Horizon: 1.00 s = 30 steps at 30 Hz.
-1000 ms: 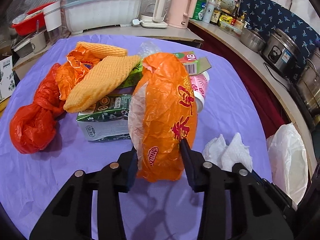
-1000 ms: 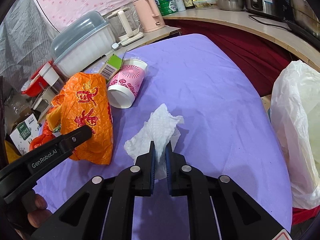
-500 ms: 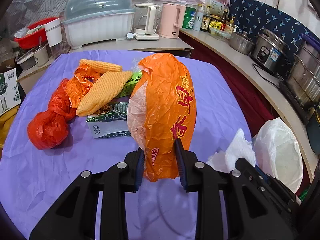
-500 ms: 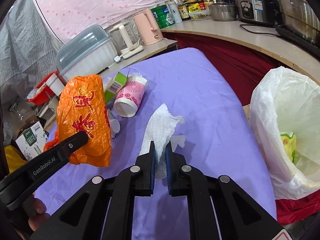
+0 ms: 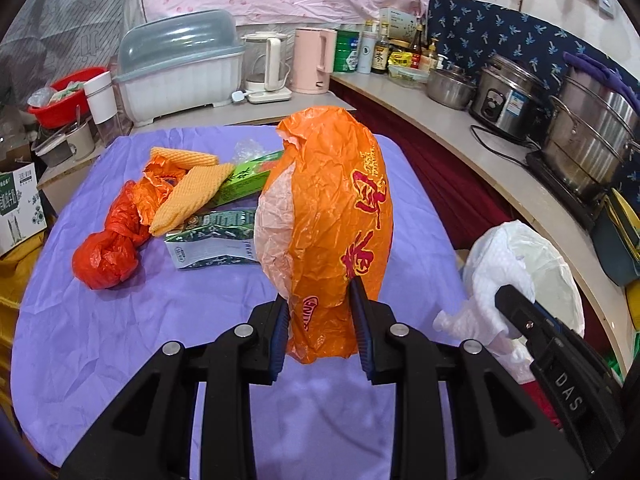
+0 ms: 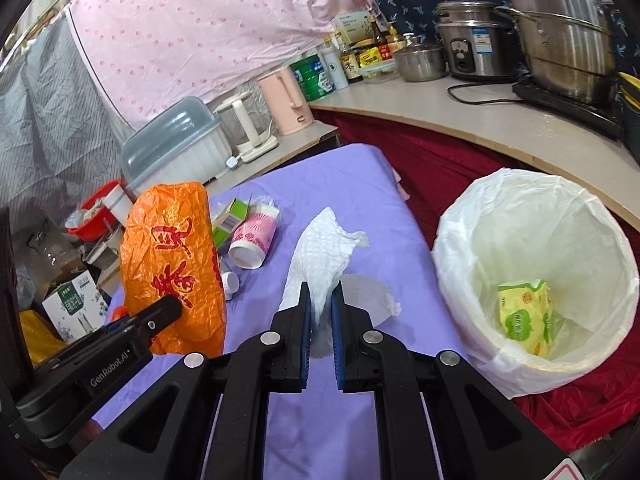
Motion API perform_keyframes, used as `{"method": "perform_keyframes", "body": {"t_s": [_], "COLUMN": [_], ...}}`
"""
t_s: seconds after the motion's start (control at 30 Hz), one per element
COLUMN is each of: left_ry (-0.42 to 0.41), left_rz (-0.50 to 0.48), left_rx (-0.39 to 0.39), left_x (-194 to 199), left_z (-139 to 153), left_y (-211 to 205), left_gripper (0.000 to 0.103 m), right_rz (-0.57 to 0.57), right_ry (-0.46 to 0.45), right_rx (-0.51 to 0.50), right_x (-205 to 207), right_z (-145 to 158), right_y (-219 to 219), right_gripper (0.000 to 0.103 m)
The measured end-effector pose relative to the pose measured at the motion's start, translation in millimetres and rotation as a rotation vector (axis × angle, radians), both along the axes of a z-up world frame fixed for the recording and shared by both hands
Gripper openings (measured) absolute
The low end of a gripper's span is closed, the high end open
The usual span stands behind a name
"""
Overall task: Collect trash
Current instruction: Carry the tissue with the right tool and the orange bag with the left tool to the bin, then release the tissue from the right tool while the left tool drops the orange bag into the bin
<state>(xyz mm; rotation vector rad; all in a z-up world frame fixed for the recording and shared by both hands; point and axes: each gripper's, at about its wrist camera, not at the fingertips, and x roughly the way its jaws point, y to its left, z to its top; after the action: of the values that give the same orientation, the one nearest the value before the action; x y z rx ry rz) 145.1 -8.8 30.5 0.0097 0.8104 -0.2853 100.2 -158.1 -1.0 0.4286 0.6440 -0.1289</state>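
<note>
Now, by label:
Left gripper (image 5: 322,322): clamped on the lower end of the orange bag (image 5: 328,224), jaws just tightened a little on it; bag stands up ahead of the fingers, clear of the cloth (image 5: 120,340).
Right gripper (image 6: 321,322): nearly closed, pinching the tissue (image 6: 320,256); tissue rises ahead of the pads, loose end flopping forward.
Bin (image 6: 480,216): to the right of the right gripper, lined in white, a yellow-green packet (image 6: 524,316) already at the bottom.
Step, judged: both pieces lifted, carry toward the bin next.
Left on the cloth: red bag (image 5: 106,256), yellow mesh sleeves (image 5: 192,196), green cartons (image 5: 216,240), pink cup (image 6: 252,240), all ahead and left of the grippers.
Risk, bag: slick film, held low; could slide out between the pads if swung quickly.
Risk, tissue: thin and limp; could tear at the pinch or drape over the bin rim rather than drop in.
Risk, bin: light liner; a knock from either gripper could collapse the rim or tip it.
</note>
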Motion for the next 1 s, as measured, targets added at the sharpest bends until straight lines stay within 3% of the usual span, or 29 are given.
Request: {"method": "perform_keyframes", "body": {"t_s": [0.5,1.0], "left_ry": [-0.057,-0.041], "left_rz": [-0.156,-0.333], "left_rx": [0.038,0.070], "left_x": [-49,-65], "left_z": [20,14], "left_y": [-81,-178], "left_gripper": [0.028,0.028], "right_rz": [-0.176,-0.306], "right_ry": [-0.061,-0.038], "right_rx": [-0.027,-0.022], "right_x": [-58,-79], "right_z": [26,15], "right_y": [-88,-160], "right_gripper": [0.009,0.009]}}
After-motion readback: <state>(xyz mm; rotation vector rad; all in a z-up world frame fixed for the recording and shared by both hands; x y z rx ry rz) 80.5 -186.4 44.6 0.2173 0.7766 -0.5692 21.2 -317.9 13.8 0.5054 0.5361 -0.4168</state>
